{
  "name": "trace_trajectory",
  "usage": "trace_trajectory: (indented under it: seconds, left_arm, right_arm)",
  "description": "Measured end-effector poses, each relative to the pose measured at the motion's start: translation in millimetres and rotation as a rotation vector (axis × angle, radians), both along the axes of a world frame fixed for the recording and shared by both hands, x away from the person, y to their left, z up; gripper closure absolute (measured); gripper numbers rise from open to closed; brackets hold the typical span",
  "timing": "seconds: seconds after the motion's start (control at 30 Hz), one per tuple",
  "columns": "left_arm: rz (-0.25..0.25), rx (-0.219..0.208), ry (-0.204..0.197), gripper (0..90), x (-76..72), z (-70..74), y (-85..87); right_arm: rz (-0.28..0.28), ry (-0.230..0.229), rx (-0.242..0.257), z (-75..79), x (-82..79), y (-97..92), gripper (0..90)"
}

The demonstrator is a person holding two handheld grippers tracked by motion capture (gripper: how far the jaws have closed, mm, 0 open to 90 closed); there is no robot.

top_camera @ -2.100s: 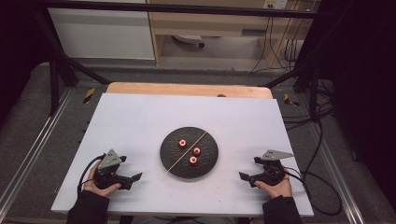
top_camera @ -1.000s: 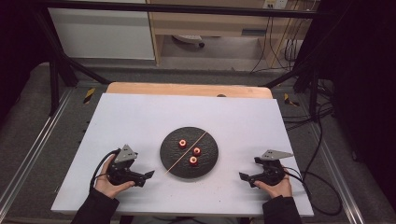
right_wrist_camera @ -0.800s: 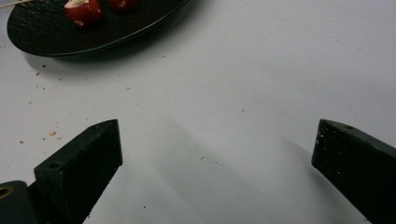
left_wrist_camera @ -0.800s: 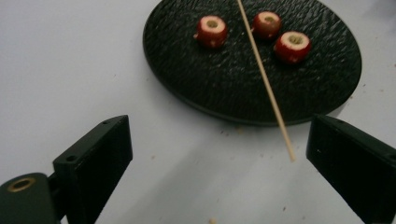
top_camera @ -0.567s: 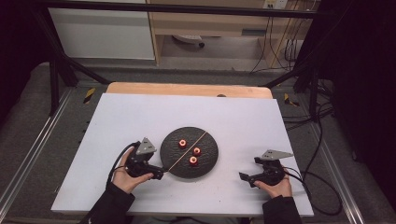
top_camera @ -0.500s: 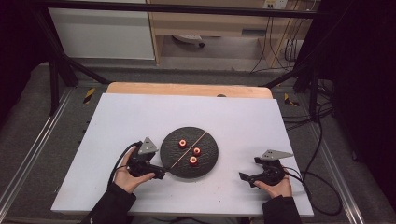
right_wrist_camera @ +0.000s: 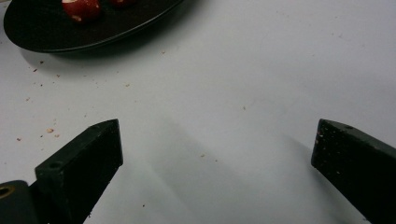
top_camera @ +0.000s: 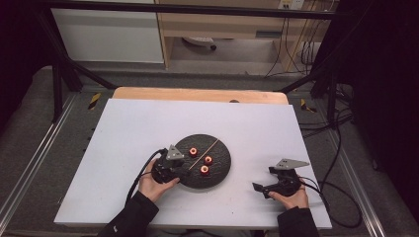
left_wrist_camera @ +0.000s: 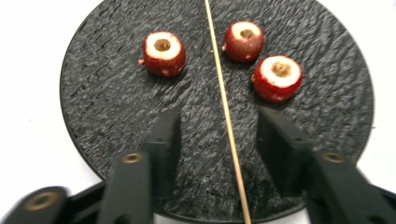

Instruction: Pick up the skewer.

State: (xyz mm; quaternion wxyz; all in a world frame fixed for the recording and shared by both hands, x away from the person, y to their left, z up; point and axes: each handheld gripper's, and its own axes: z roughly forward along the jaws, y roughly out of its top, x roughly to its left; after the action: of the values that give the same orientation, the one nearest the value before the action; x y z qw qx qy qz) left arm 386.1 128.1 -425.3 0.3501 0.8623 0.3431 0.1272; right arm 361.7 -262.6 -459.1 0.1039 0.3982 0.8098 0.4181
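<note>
Over the near-left edge of the dark plate (left_wrist_camera: 84, 93), the left gripper (left_wrist_camera: 219, 140) is lined up on the skewer (left_wrist_camera: 223, 98); its jaws, just closing, aren't pinched on it yet. Next: squeeze, lift. Counted: 3 cored strawberries (left_wrist_camera: 163, 53), 1 skewer. The right gripper (right_wrist_camera: 215, 154) is held wide apart, idle.

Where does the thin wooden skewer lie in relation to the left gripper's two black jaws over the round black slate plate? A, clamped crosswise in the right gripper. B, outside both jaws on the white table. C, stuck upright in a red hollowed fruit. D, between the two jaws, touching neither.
D: in the left gripper view the thin wooden skewer runs along the round black slate plate through the gap of the left gripper, clear of both jaws.
</note>
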Motion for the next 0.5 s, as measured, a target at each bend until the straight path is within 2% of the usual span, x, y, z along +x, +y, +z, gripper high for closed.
trace_trajectory:
  seconds: [0.03, 0.1, 0.13, 0.2, 0.5]
  left_arm:
    - [-0.001, 0.0, 0.003, 55.7, 0.1, -1.0, -0.6]
    - [-0.006, 0.0, 0.008, 61.4, -0.2, -2.4, -1.8]
    - [-0.004, 0.001, 0.003, 61.4, -0.7, -3.0, -2.4]
    - [-0.002, 0.0, -0.001, 66.8, -1.3, -3.8, -3.1]
    - [0.011, 0.008, 0.004, 78.0, -3.5, -8.0, -7.7]
  right_arm:
    - [0.0, 0.0, 0.0, 0.0, 0.0, 0.0, 2.5]
    - [0.0, 0.001, 0.0, 0.0, 0.0, 0.1, 2.5]
    - [0.0, 0.001, 0.0, 0.0, 0.0, 0.1, 2.5]
    - [0.0, 0.002, 0.0, 0.1, -0.1, 0.1, 2.5]
    - [0.001, 0.003, 0.0, 0.1, -0.2, 0.2, 2.6]
